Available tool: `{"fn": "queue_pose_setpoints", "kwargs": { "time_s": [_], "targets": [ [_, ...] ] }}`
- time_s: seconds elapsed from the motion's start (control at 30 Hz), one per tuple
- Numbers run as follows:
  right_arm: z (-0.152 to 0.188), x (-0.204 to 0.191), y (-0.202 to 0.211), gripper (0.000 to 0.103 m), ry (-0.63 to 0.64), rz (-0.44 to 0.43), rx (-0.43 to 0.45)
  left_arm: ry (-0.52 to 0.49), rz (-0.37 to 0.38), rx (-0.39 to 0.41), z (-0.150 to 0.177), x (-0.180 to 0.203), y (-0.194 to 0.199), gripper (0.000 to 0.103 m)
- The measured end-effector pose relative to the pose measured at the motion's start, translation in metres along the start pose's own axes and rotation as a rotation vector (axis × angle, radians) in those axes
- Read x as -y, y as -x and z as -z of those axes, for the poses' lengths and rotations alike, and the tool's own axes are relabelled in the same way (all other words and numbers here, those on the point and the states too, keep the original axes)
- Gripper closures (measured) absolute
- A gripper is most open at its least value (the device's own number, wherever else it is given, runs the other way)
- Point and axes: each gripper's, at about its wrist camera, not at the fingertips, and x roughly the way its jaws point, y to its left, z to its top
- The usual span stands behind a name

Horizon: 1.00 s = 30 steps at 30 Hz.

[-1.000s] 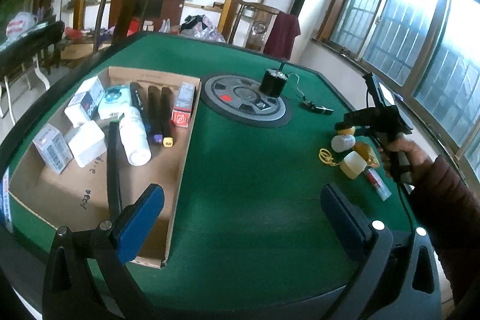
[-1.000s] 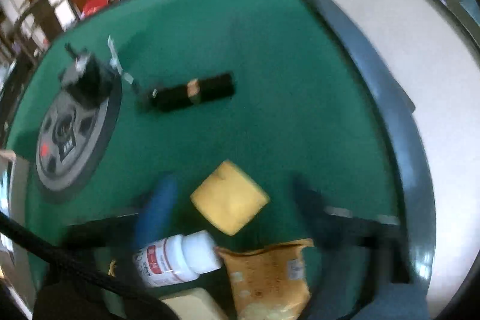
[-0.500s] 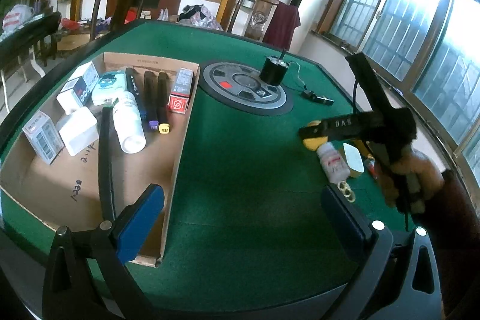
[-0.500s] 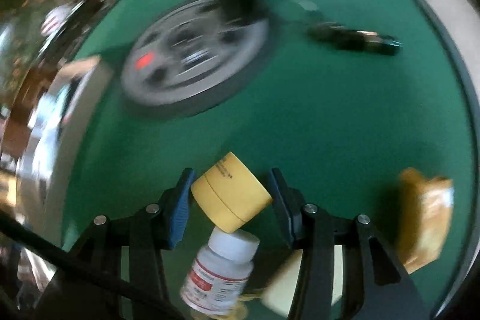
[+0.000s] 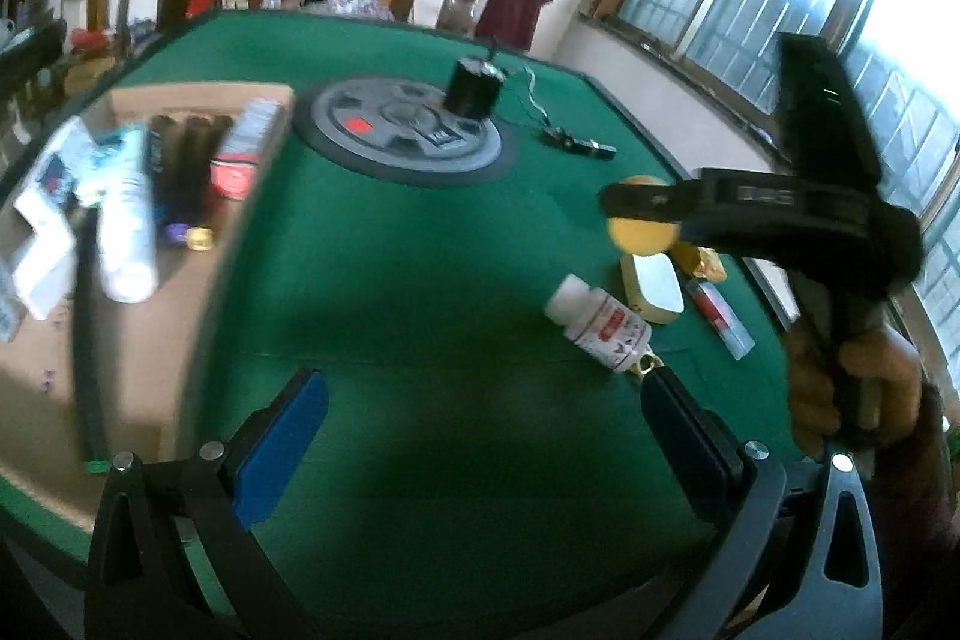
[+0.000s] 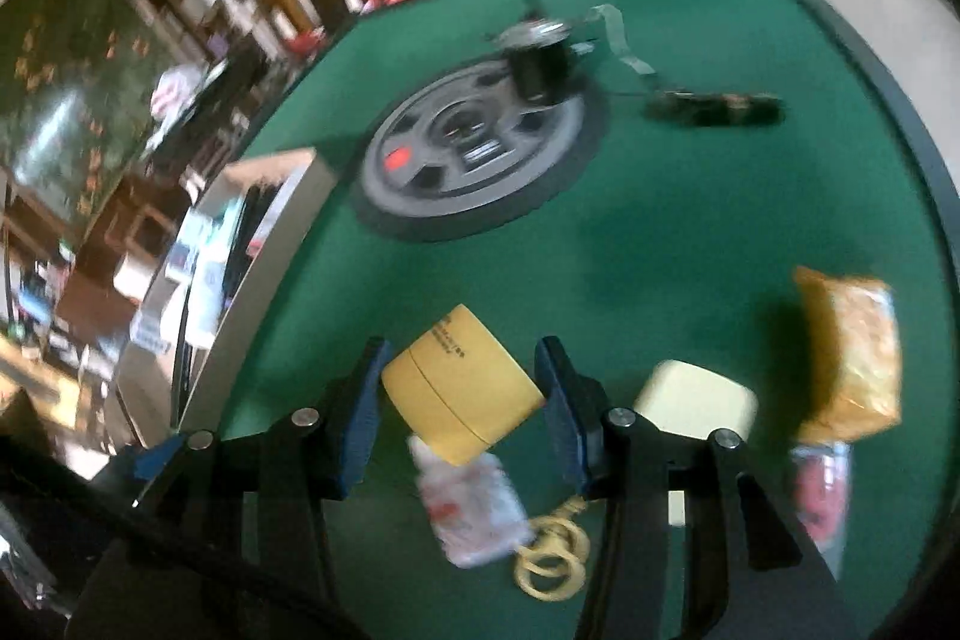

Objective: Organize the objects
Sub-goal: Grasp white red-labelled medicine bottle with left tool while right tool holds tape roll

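My right gripper (image 6: 459, 391) is shut on a round yellow jar (image 6: 462, 388), held clear of the green table (image 6: 690, 232). The left wrist view shows that jar (image 5: 639, 235) hanging under the right gripper (image 5: 642, 220), above the table's right side. Below it lie a white pill bottle (image 5: 603, 325), a cream case (image 5: 651, 287), an orange packet (image 5: 702, 261) and a red-and-white tube (image 5: 720, 319). My left gripper (image 5: 483, 445) is open over bare felt, nothing between its blue pads. A cardboard box (image 5: 144, 340) with several bottles and packs lies at the left.
A grey weight plate (image 5: 408, 133) with a black cylinder (image 5: 474, 88) on it sits mid-table. A small black device (image 5: 579, 143) with a wire lies to its right. Yellow rings (image 6: 549, 559) rest beside the pill bottle. A hand (image 5: 852, 388) grips the right tool.
The right gripper closed on the yellow jar, lifted it off the table and carried it left toward the box. The left gripper swung right, so the loose items sit nearer its fingers.
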Motion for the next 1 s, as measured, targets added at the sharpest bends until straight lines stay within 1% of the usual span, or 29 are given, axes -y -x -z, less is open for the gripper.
{"fn": "queue_pose_setpoints", "kwargs": {
  "time_s": [0.1,0.2,0.3,0.43,0.47,0.5,0.53,0.57,0.7,0.8,0.9,1.0],
  "targets": [
    [0.005,0.026,0.018,0.055,-0.067,-0.005,0.031,0.067,0.031,-0.045,-0.009,0.011,-0.020,0.001],
    [0.009,0.048,0.028,0.055,-0.131,-0.026,0.062,0.096,0.027,-0.050,-0.016,0.022,-0.037,0.001],
    [0.015,0.066,0.041,0.055,-0.178,-0.057,0.091,0.078,-0.005,-0.046,-0.020,0.037,-0.056,0.002],
    [0.024,0.081,0.054,0.055,-0.208,-0.078,0.116,0.026,-0.046,-0.081,-0.019,0.055,-0.082,0.002],
    [0.026,0.084,0.056,0.055,-0.214,-0.082,0.119,0.015,-0.048,-0.090,-0.017,0.058,-0.087,0.008],
    [0.027,0.088,0.057,0.055,-0.222,-0.087,0.123,0.001,-0.051,-0.097,-0.016,0.061,-0.091,0.019],
    [0.029,0.090,0.058,0.055,-0.227,-0.090,0.126,-0.030,-0.079,-0.082,-0.015,0.064,-0.092,0.027],
    [0.030,0.092,0.058,0.055,-0.231,-0.095,0.126,-0.051,-0.072,-0.083,-0.015,0.067,-0.094,0.043],
    [0.034,0.095,0.056,0.055,-0.237,-0.108,0.125,-0.045,-0.042,-0.086,-0.017,0.062,-0.095,0.043],
    [0.036,0.093,0.052,0.055,-0.243,-0.122,0.124,-0.027,-0.035,-0.077,-0.018,0.054,-0.089,0.043],
    [0.036,0.087,0.049,0.055,-0.236,-0.133,0.119,-0.011,-0.034,-0.051,-0.019,0.045,-0.076,0.043],
    [0.034,0.074,0.045,0.055,-0.220,-0.145,0.110,-0.005,-0.032,-0.009,-0.021,0.035,-0.054,0.043]
  ]
}}
